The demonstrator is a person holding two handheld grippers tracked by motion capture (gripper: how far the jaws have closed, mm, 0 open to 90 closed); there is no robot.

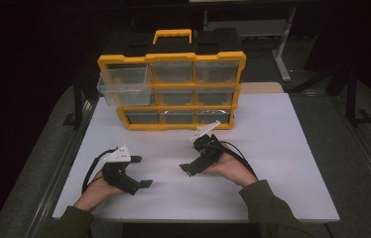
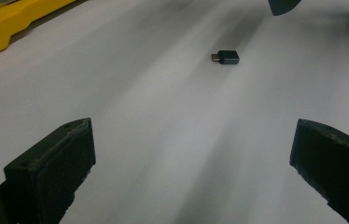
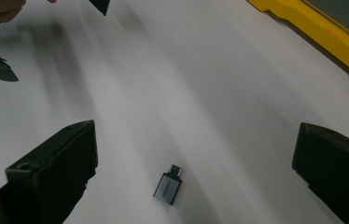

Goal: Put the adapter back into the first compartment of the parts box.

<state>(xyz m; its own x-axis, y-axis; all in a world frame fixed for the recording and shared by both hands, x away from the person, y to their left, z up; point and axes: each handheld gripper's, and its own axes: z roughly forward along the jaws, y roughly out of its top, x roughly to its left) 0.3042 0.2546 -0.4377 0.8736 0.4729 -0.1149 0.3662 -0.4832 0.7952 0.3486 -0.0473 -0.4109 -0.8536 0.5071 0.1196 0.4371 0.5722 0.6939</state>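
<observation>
In the high view, a yellow plastic organiser cabinet with clear drawers (image 1: pixel 171 89) stood at the upper centre of the frame on the white rectangular table top (image 1: pixel 282 163), its upper-left clear drawer (image 1: pixel 124 84) pulled out, which suggested it was ready to receive or give up a part. The left gripper (image 1: pixel 141 171) lay low in the lower left, held by the person's left hand (image 1: pixel 94 191), its jaws spread; the right gripper (image 1: pixel 189 166) sat just right of centre in the right hand (image 1: pixel 230 168), pointing back toward the other, so both seemed aimed at the bare strip between them. The small object was too small to make out there. In the left gripper view, the two black jaws stood wide apart at the bottom corners, holding nothing, and a small dark grey rectangular adapter with a short plug (image 2: pixel 226 57) lay flat on the table in the upper centre, well apart from them; the yellow cabinet edge crossed the upper left corner. In the right gripper view, the jaws were likewise spread and empty, and the adapter (image 3: pixel 169 185) lay between them near the bottom centre, plug end pointing up the frame, so this gripper looked the better placed to pick it up.
</observation>
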